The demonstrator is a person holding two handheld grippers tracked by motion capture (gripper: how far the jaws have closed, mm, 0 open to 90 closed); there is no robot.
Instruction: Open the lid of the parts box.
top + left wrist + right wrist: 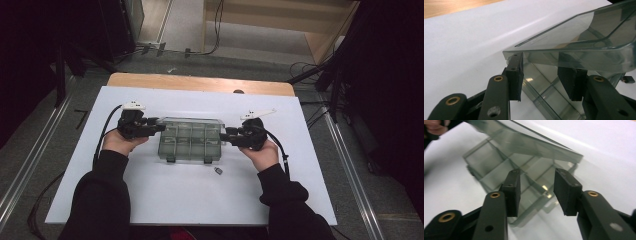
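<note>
Left hand-held gripper (159,126) and right hand-held gripper (224,134) flank compartment box (190,140).

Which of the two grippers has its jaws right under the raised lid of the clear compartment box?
The left gripper: its pads sit beneath the clear plastic box's lifted lid. The right gripper hovers open at the other end.

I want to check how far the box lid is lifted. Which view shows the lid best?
The left gripper view: the clear lid stands tilted above the tray, its edge seen close. The right gripper view shows the lid raised but blurred; in the high view the box is small, its lid hard to tell.
</note>
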